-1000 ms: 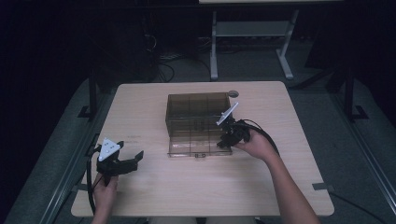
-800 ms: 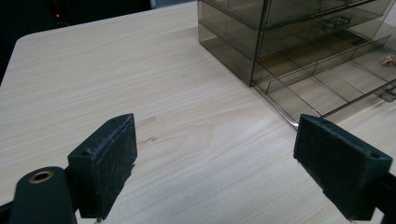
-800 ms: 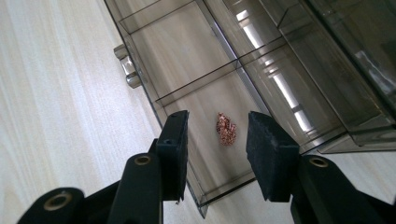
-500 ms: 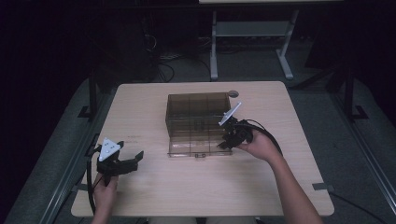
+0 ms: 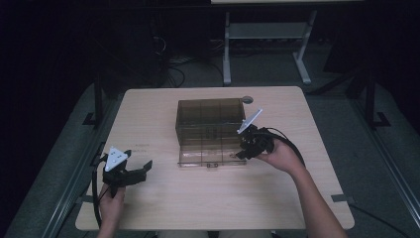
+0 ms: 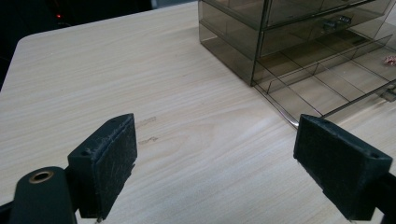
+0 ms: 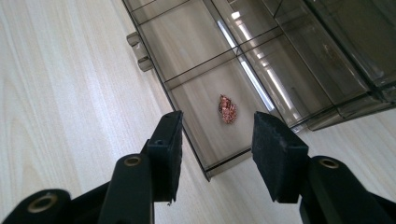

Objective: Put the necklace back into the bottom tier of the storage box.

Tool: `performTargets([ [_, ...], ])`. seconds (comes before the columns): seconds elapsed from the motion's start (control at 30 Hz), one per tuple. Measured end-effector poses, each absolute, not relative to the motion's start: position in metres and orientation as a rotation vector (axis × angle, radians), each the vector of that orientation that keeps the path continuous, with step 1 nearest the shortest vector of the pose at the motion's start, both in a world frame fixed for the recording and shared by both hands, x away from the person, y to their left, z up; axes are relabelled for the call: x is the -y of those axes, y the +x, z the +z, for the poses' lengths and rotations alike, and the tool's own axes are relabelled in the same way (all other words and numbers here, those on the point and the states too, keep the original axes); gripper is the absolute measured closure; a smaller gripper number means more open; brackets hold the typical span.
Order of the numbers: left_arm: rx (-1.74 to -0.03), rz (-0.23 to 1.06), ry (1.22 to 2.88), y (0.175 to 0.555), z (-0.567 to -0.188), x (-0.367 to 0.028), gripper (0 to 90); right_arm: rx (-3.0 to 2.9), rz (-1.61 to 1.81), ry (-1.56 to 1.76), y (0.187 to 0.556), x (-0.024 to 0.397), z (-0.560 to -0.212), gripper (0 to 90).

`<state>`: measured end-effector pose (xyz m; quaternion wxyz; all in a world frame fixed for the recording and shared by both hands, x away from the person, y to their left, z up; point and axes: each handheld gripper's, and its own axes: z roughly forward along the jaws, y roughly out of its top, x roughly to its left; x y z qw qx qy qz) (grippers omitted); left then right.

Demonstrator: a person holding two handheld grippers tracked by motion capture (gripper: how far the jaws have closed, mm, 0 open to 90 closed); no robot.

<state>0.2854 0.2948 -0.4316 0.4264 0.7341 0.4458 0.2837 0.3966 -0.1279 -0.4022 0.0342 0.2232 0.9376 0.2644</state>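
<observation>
Right hand-held gripper [image 7: 215, 144] parked over the open drawer, jaws half-open and empty

Just past my pads sits a small coppery crumpled bit [image 7: 227, 109] in the end compartment of the pulled-out drawer [image 7: 196, 51]; I'd drop straight down, minding the drawer's front wall. Left hand-held gripper [image 6: 215, 172] is wide open over bare surface [image 6: 140, 70], well apart, loads of room.

Splayed tool [image 6: 215, 172] near drawer cabinet [image 6: 299, 42]

Standing mid-table [image 5: 163, 208], toward the far edge: drawer cabinet [image 5: 208, 116], open drawer [image 5: 210, 154] jutting nearward. Lying bare all along the left, right and near edges.
</observation>
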Motion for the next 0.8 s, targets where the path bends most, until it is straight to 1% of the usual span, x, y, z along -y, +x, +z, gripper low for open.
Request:
performTargets([
  [0.57,-1.120,0.709,1.831,0.285,-0.432,-0.295,13.0,-2.882,0.828,0.689,0.386,0.139,-0.396,46.1],
  [0.8,-1.122,0.708,1.833,0.285,-0.432,-0.295,13.1,-2.880,0.826,0.687,0.383,0.143,-0.393,41.3],
])
